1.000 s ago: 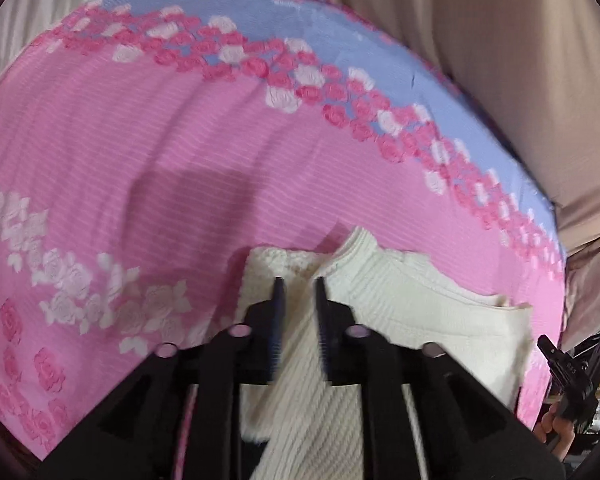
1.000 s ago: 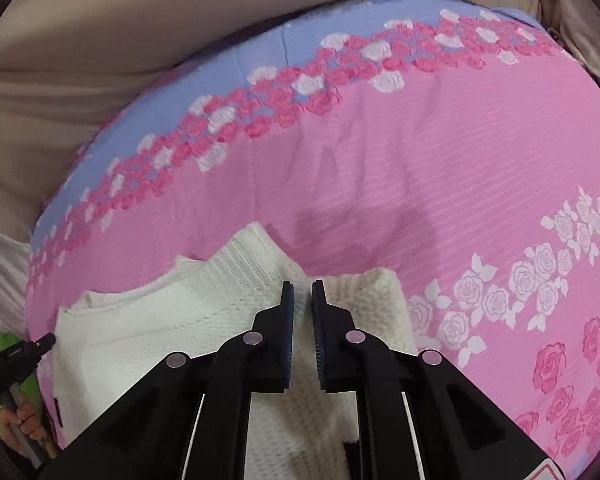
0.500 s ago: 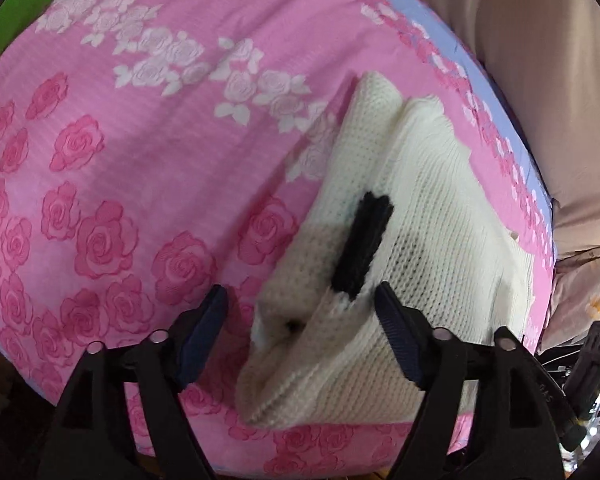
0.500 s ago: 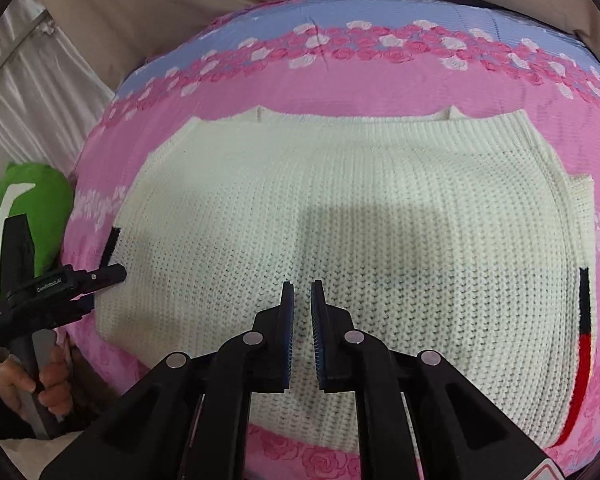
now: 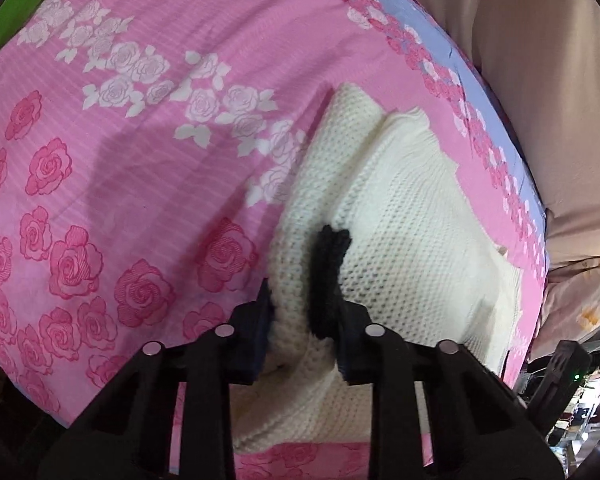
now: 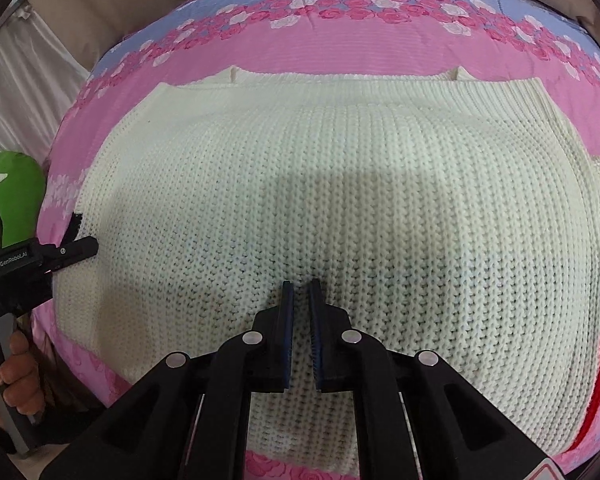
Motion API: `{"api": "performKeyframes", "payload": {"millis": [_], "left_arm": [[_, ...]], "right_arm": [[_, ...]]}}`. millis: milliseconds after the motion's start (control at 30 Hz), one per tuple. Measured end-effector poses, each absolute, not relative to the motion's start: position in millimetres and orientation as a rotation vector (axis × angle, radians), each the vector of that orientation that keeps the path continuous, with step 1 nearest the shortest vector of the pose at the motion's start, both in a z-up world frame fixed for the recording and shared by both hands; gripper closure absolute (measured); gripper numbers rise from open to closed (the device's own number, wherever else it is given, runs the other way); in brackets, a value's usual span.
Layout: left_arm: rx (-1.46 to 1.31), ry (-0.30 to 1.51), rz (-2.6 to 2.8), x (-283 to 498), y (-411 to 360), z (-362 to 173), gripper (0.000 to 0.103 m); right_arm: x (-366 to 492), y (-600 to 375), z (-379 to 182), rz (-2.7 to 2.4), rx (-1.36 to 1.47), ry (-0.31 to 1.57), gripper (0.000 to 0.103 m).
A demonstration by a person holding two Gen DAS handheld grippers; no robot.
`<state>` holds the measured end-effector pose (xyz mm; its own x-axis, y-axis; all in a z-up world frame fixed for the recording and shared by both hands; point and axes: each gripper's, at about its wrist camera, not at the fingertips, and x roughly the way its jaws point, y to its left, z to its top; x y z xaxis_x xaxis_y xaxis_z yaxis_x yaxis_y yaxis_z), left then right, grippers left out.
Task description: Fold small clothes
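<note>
A: Where is the cream knit sweater (image 6: 320,208), and how far folded?

B: Centre frame on the pink floral bedspread (image 5: 120,160), already a compact rectangle. The left gripper (image 5: 300,340) is clamped on its left edge by the black trim (image 5: 332,272).

A: The right gripper (image 6: 300,320)?

B: Nearly together, holding nothing, above the knit. Probably one fold left.

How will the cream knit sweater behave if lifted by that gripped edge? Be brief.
Likely floppy: the sweater already bunches and sags where the left tongs pinch its edge. Probably not slippery, since the chunky knit should catch on the pads. It looks thick and layered, so it may hang heavily and unfold; the right tongs hold nothing to support it.
</note>
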<state>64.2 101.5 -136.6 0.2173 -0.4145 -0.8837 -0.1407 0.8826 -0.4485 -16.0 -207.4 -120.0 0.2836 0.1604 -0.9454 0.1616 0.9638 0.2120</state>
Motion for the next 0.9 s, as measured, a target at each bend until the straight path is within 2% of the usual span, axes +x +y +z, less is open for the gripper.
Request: {"api": "performKeyframes", "payload": {"millis": [133,233,333,500,567,633,700,767,833,900], "left_arm": [[-0.406,1.258,-0.343,60,60,-82,0.081],[-0.325,1.176,-0.519,50,4,-33,0.082],[-0.236,1.124,-0.684,34,-62,-5,0.082],[-0.041,1.118,-0.807,3,-168,-24,0.080],[0.058,1.153,-0.823,-10,-202,-48,0.074],[0.117,1.182,-0.826,-25,-221,-70,0.072],[0.102,1.159,-0.808,-37,-215,-72,0.065],[0.078,1.057,-0.785,-50,-194,-58,0.033],[0.065,0.958,-0.723,-59,-169,-43,0.019],[0.050,0.917,-0.675,-62,-143,-38,0.015]], "right_arm": [[-20,-216,-120,0.014,0.333,1.278,0.098],[-23,-226,-119,0.035,0.406,1.262,0.098],[-37,-257,-105,0.048,0.555,1.198,0.096],[-103,-355,-65,-0.083,0.732,1.018,0.088],[-130,-389,-61,-0.162,0.748,1.004,0.087],[-154,-417,-63,-0.220,0.767,1.009,0.087],[-172,-436,-62,-0.250,0.782,1.004,0.087],[-179,-445,-59,-0.243,0.780,0.997,0.084],[-174,-446,-56,-0.210,0.774,0.998,0.074],[-153,-438,-52,-0.144,0.754,1.011,0.064]]}}
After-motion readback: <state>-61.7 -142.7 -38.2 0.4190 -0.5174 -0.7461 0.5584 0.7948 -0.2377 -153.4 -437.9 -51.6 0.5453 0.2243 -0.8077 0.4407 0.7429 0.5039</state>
